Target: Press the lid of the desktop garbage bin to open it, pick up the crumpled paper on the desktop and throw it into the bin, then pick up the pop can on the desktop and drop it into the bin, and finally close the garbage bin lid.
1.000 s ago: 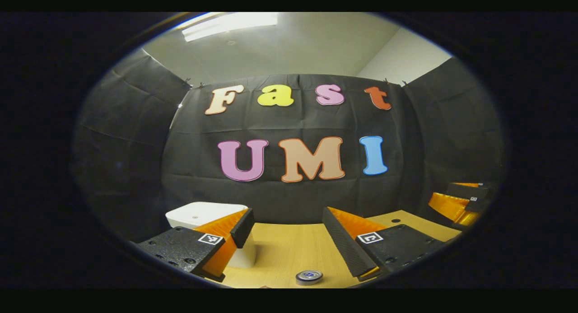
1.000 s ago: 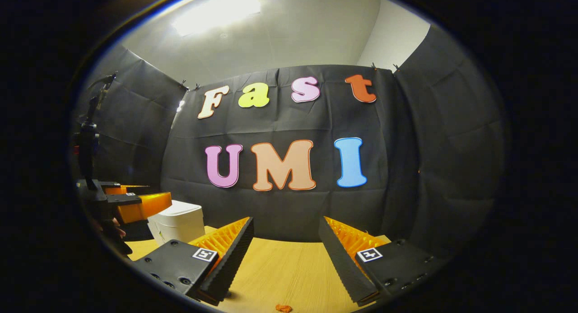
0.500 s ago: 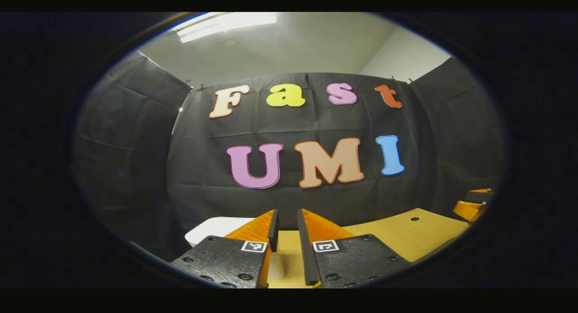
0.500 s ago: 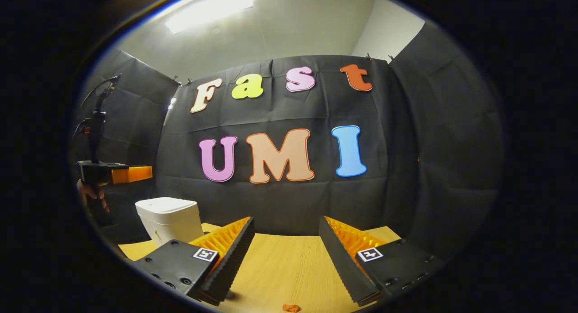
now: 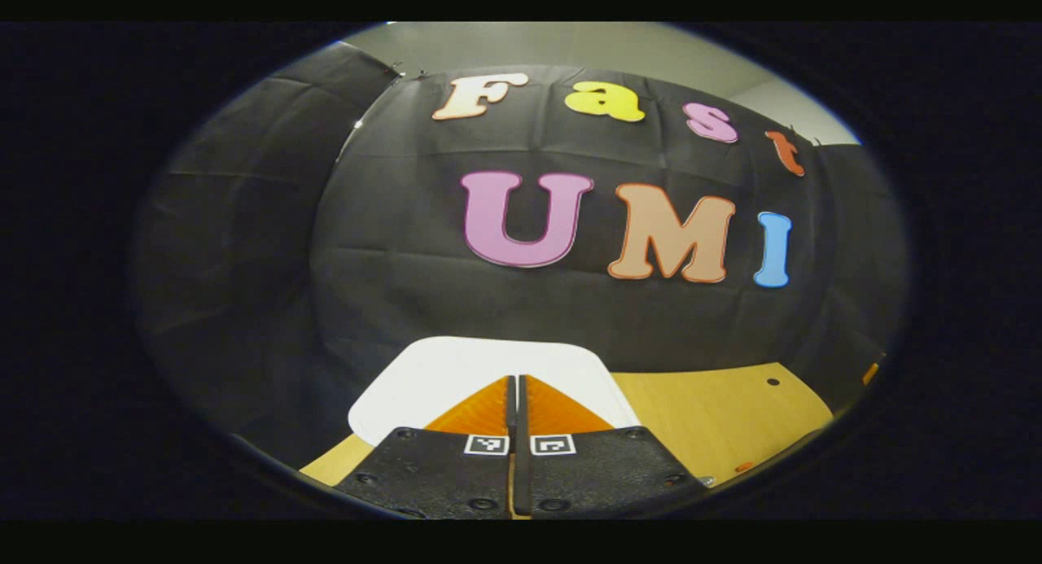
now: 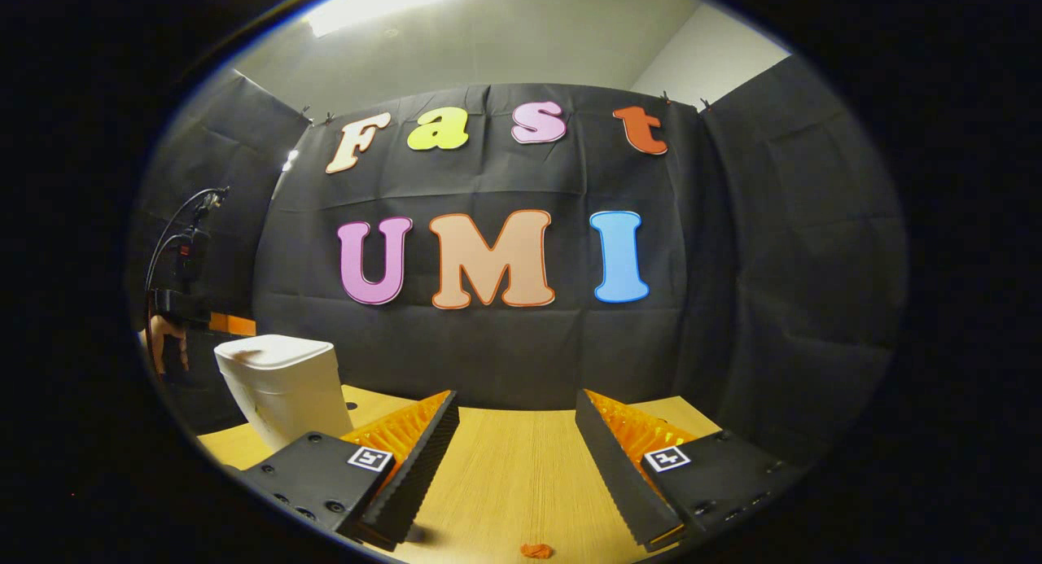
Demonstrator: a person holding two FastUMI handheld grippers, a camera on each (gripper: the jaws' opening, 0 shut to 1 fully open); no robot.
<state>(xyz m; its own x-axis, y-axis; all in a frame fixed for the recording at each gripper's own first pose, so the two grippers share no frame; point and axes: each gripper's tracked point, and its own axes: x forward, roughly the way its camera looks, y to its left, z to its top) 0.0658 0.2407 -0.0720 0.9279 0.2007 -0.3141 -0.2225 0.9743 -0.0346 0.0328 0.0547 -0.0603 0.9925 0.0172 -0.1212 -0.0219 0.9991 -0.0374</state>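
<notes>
Bin (image 6: 281, 385), white, stands on the wooden tabletop (image 6: 505, 474) at its far left side, close to the black cloth wall; lid (image 5: 480, 373) down and flat in the left gripper view. Tabletop runs light wood out to the right, with a small dark hole (image 5: 772, 381) near its far edge. Left hand-held gripper (image 5: 515, 385) has its fingers together, almost no gap, tips over the near edge of the bin lid; whether they touch it can't be told. In the right gripper view that same gripper sits behind the bin at far left, a hand (image 6: 167, 340) around its handle. Right hand-held gripper (image 6: 517, 421) is wide apart, nothing between the fingers, low over bare tabletop, well right of the bin. Small orange scrap (image 6: 536, 550) lies on the tabletop just below it.
</notes>
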